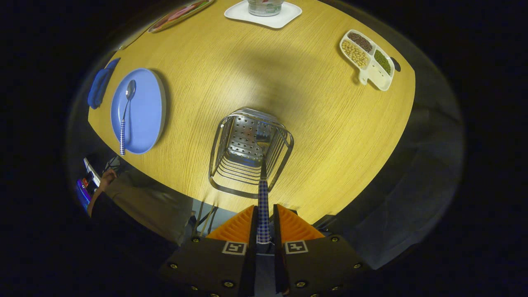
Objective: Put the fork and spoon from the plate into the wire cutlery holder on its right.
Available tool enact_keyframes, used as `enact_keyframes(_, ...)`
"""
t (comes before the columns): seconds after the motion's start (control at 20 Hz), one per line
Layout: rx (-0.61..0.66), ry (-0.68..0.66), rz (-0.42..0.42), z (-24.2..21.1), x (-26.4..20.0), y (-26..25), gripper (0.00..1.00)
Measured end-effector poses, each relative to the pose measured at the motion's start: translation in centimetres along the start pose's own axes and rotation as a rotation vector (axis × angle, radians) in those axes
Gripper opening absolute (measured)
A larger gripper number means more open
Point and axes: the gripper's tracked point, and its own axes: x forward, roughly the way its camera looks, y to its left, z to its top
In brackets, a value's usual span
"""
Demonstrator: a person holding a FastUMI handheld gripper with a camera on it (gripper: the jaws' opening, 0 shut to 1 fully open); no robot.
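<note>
Gripper nearest, both fingers pressed against the checked blue-and-white handle of one metal fork, pinching it between them. Fork shaft running forward from the fingers into the open top of the chrome wire cutlery holder; tines lost against the holder's perforated metal base, hard to make out. One such holder, standing on the round pale-wood table just ahead of the fingers. To the left of the holder, well apart from it, one round light-blue plate near the table edge, bearing one metal spoon with a matching checked handle, bowl pointing away, handle end reaching over the plate's near rim. Just beyond the plate's far left side, one dark-blue flat object, partly off the table edge, kind unclear. Below the plate, off the table, a person's hand and sleeve, partly hidden in shadow. Farther right, one white divided dish with four compartments, three holding dark, pale-yellow and green grains, the fourth apparently bare. At the far side, one white square tray carrying a clear vessel, top cut off; to its left one flat oval printed item, seen edge-on and cut off.
</note>
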Motion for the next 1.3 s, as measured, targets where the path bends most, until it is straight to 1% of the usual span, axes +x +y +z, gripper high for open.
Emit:
enact_keyframes(0.05,0.008,-0.011,0.009,0.0,-0.2,0.1,0.20)
enact_keyframes(0.15,0.024,-0.029,-0.004,-0.2,-0.4,-0.3,0.20)
enact_keyframes(0.2,0.034,-0.042,-0.008,-0.4,-0.6,-0.3,0.26)
enact_keyframes(0.4,0.082,-0.147,0.005,-1.0,-2.3,0.8,0.26)
enact_keyframes(0.6,0.086,-0.216,0.010,-2.4,-3.5,2.9,0.27)
enact_keyframes(0.7,0.089,-0.254,0.025,-2.8,-3.9,4.5,0.26)
enact_keyframes(0.8,0.102,-0.294,0.078,-3.2,-4.2,7.0,0.26)
enact_keyframes(0.85,0.106,-0.309,0.089,-3.2,-4.3,7.8,0.27)
enact_keyframes(1.05,0.106,-0.348,0.083,-3.1,-3.7,10.6,0.27)
enact_keyframes(1.3,0.116,-0.384,0.153,-1.8,-2.0,16.1,0.26)
